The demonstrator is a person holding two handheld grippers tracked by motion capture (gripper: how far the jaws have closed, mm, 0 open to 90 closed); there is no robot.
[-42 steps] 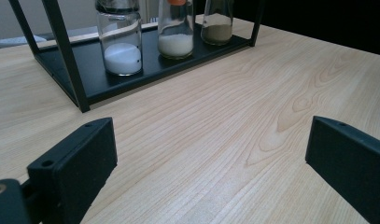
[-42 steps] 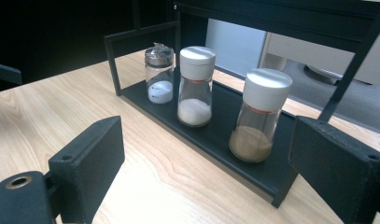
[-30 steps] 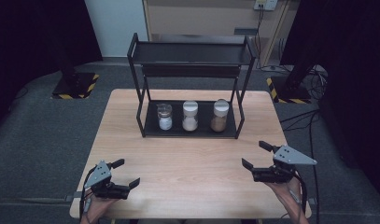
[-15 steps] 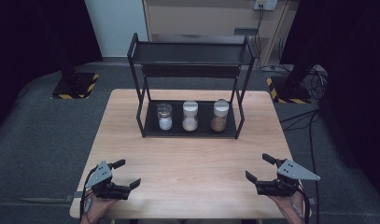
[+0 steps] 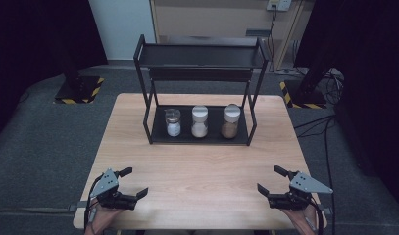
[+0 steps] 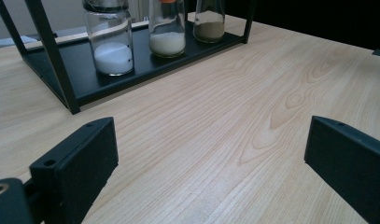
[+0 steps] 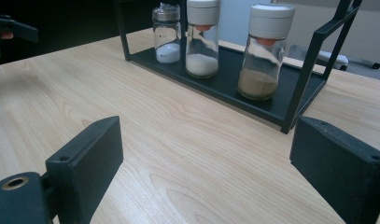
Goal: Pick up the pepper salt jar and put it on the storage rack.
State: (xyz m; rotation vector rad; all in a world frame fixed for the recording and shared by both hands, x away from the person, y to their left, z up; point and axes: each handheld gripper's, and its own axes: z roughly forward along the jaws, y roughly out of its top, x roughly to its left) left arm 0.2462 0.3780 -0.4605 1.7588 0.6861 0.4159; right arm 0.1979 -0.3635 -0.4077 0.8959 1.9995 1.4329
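A black two-tier rack (image 5: pixel 202 56) stands at the far middle of the wooden table (image 5: pixel 202 166). On its bottom shelf stand three jars in a row: a small glass jar with white powder (image 5: pixel 173 122) (image 6: pixel 109 39) (image 7: pixel 167 33), a white-lidded jar with pale grains (image 5: pixel 199 121) (image 6: pixel 166 25) (image 7: pixel 202 37), and a white-lidded jar with brown powder (image 5: pixel 230 120) (image 6: pixel 210 19) (image 7: pixel 263 58). My left gripper (image 5: pixel 133 182) hovers open at the near left corner. My right gripper (image 5: pixel 271 180) is open at the near right corner. Both hold nothing.
The rack's top shelf (image 5: pixel 202 54) holds nothing I can see. Bare wood lies between the grippers and the rack. Grey floor surrounds the table, with stand bases marked in yellow and black (image 5: pixel 79 90) and cables (image 5: pixel 329 127) at the back right.
My right gripper has drawn back toward the near edge of the table and a little lower. The left gripper has barely moved. The jars stand as before.
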